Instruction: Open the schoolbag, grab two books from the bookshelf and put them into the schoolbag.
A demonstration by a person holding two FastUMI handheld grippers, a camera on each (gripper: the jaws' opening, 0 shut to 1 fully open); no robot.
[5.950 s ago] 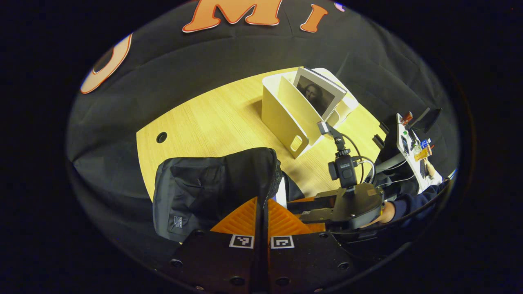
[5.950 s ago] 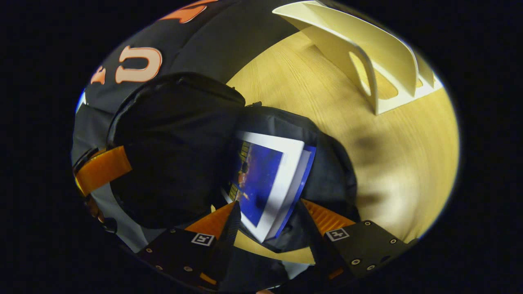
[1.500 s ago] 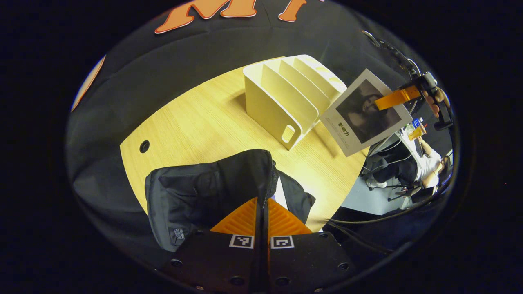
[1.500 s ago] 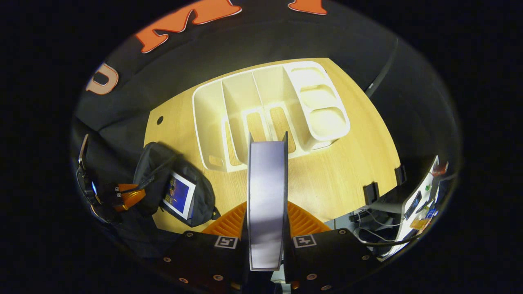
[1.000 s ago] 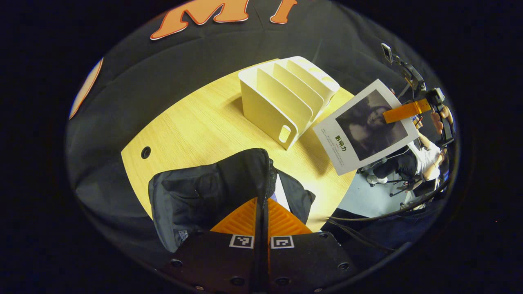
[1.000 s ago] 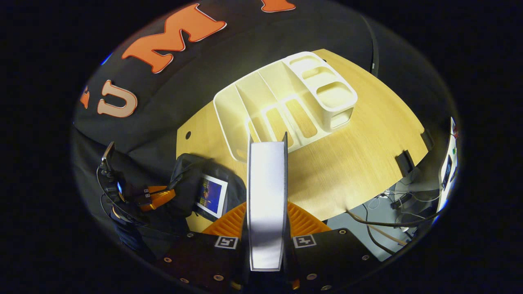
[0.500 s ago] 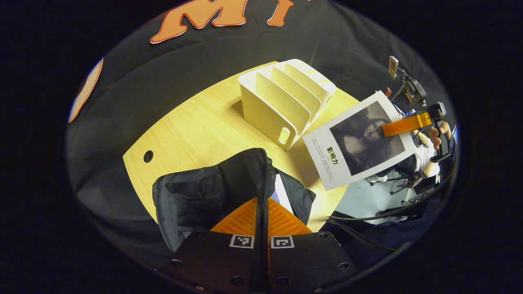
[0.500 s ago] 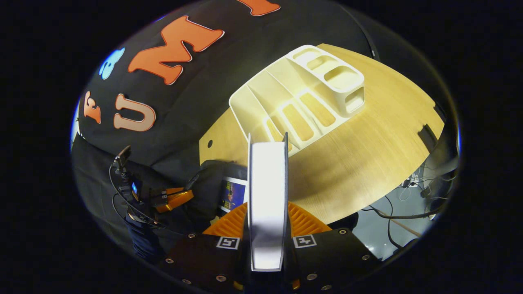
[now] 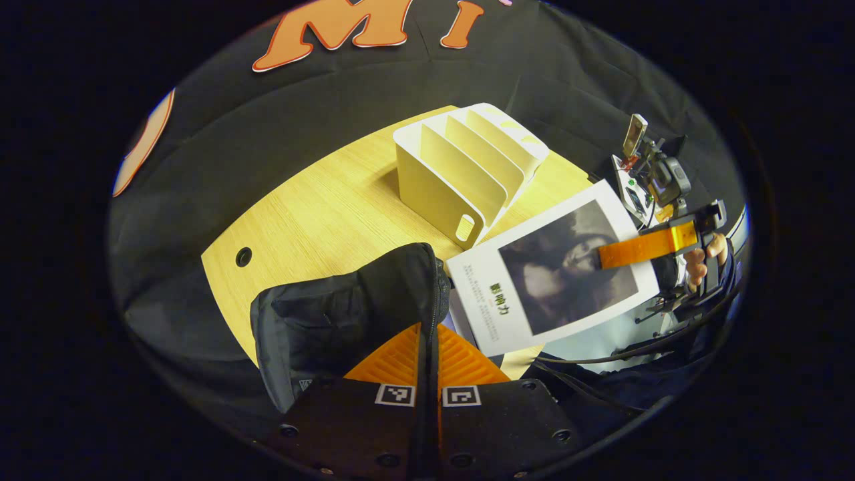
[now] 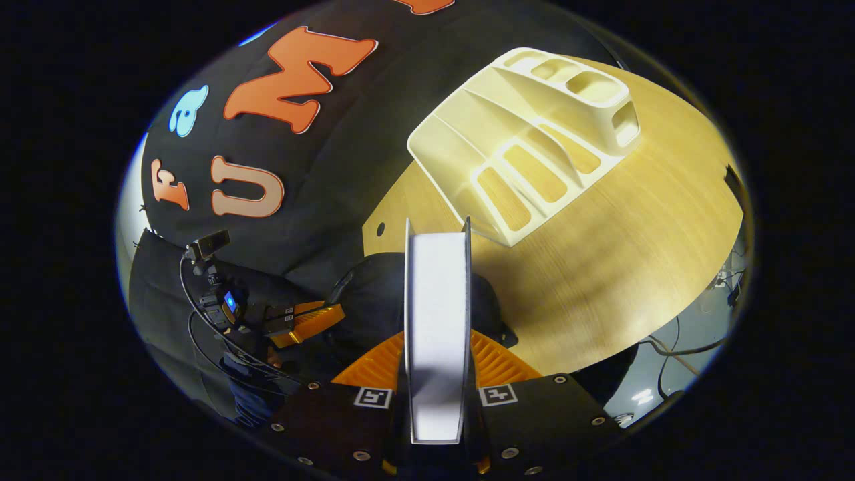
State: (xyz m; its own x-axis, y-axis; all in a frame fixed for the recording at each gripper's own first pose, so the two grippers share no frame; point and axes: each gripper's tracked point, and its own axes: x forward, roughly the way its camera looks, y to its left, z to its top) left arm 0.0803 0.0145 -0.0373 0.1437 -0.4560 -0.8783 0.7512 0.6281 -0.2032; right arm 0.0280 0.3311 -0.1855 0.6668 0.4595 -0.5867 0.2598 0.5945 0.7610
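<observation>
Above the open schoolbag [image 9: 347, 314], a book [image 9: 554, 277] in the right claw [image 10: 437, 374].

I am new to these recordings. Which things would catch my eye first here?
First, the book with the dark portrait cover, held in the air by the right gripper just above the black schoolbag. Then the white bookshelf standing behind on the wooden table, its slots empty.

Recording booth: cloth wall [image 9: 334, 100], desk [image 9: 320, 214]
</observation>
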